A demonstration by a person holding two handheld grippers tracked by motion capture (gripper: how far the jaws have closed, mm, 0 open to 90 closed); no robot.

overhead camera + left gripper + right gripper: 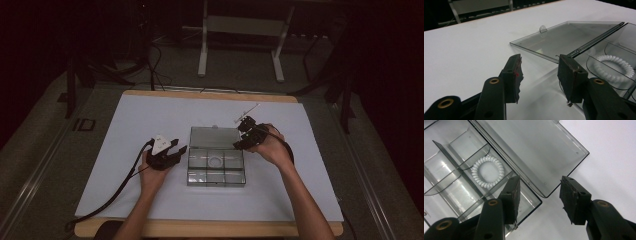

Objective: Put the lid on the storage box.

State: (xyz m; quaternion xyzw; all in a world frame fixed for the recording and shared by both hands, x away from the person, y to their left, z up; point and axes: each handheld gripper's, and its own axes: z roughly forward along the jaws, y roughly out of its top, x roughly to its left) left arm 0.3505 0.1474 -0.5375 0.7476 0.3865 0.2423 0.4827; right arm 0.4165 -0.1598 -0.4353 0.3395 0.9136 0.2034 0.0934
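a: high view first. what do i have on the counter (150,115)?

b: a clear plastic organiser box (216,170) sits near the middle of the white counter, its lid (216,136) swung fully open and lying flat on the far side of the tray. a white coiled hair tie (215,161) lies in the middle compartment of the far row.

a: and my left tool (176,149)?

b: it's just left of the box, near its left wall, held in the left hand (152,172) with a cable trailing toward the near left edge. in the left gripper view the jaws stand wide apart with nothing between them, aimed at the box's corner where lid meets tray.

a: right tool (242,134)?

b: it hangs over the far right corner of the box, gripped by the right hand (270,145). in the right gripper view its jaws are also spread wide and hold nothing; the hair tie shows just beyond the left jaw, lying in its compartment, and the lid's corner sits between the two jaws.

a: is either tool touching the box?

b: i cannot tell from these angles.
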